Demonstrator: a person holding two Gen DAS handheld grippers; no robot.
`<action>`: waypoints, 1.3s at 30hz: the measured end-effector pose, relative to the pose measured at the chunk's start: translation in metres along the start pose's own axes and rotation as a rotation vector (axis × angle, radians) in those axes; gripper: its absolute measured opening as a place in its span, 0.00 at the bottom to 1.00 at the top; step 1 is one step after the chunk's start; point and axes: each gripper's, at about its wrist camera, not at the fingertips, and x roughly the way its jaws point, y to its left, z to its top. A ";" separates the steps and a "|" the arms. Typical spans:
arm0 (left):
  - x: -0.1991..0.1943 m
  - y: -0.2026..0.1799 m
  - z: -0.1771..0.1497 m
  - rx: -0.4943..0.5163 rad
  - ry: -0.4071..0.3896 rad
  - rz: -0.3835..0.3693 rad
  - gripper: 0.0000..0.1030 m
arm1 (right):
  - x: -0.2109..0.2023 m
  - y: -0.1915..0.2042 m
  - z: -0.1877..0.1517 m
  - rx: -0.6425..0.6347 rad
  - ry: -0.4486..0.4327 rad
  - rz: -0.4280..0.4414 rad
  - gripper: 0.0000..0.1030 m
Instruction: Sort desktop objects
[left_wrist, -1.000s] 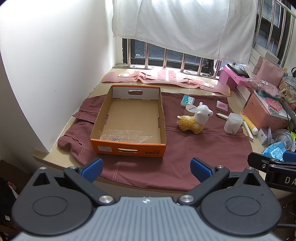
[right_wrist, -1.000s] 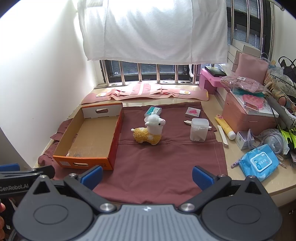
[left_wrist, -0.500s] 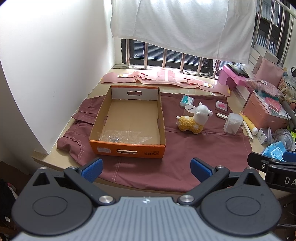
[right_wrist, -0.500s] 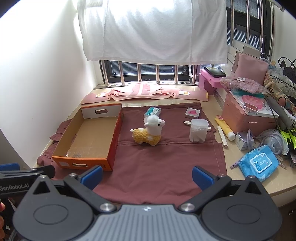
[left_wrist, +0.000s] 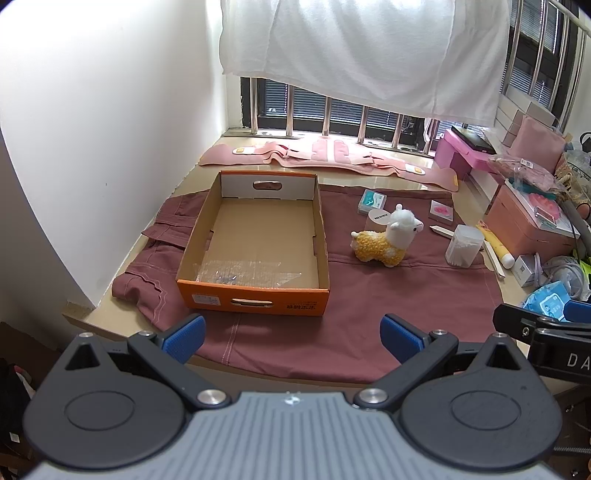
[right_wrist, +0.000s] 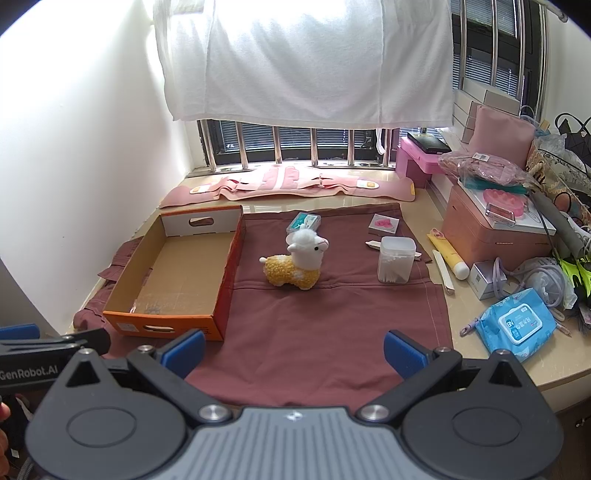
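An open orange cardboard box (left_wrist: 255, 299) (right_wrist: 168, 325) sits on a maroon cloth (left_wrist: 332, 332) (right_wrist: 332, 325), holding only a clear plastic sheet (left_wrist: 243, 273). A yellow-and-white alpaca plush (left_wrist: 384, 242) (right_wrist: 295, 264) stands right of the box. Behind and right of it lie a teal-white small box (left_wrist: 372, 201) (right_wrist: 304, 221), a pink card (left_wrist: 441, 211) (right_wrist: 384, 224) and a clear cotton-swab tub (left_wrist: 463, 245) (right_wrist: 395, 260). My left gripper (left_wrist: 291, 338) is open and empty, near the desk's front edge. My right gripper (right_wrist: 293, 349) is open and empty, also near the front edge.
A white wall (left_wrist: 92, 147) stands left of the box. A pink storage box (right_wrist: 491, 229), a yellow tube (right_wrist: 448, 256), a blue wipes pack (right_wrist: 517, 325) and other clutter fill the right side. A pink mat (right_wrist: 288, 184) lies by the barred window.
Both views have crept slightly closer to the desk. No object has moved; both grippers stay open.
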 end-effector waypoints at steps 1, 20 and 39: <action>0.000 0.000 0.000 0.000 0.000 0.000 1.00 | 0.000 0.000 0.000 0.000 0.000 0.000 1.00; 0.006 0.005 0.007 -0.014 -0.006 -0.008 1.00 | 0.005 -0.001 0.009 -0.010 -0.013 -0.015 1.00; 0.020 0.004 0.019 0.014 -0.008 -0.050 1.00 | 0.006 -0.003 0.013 -0.003 -0.034 -0.028 1.00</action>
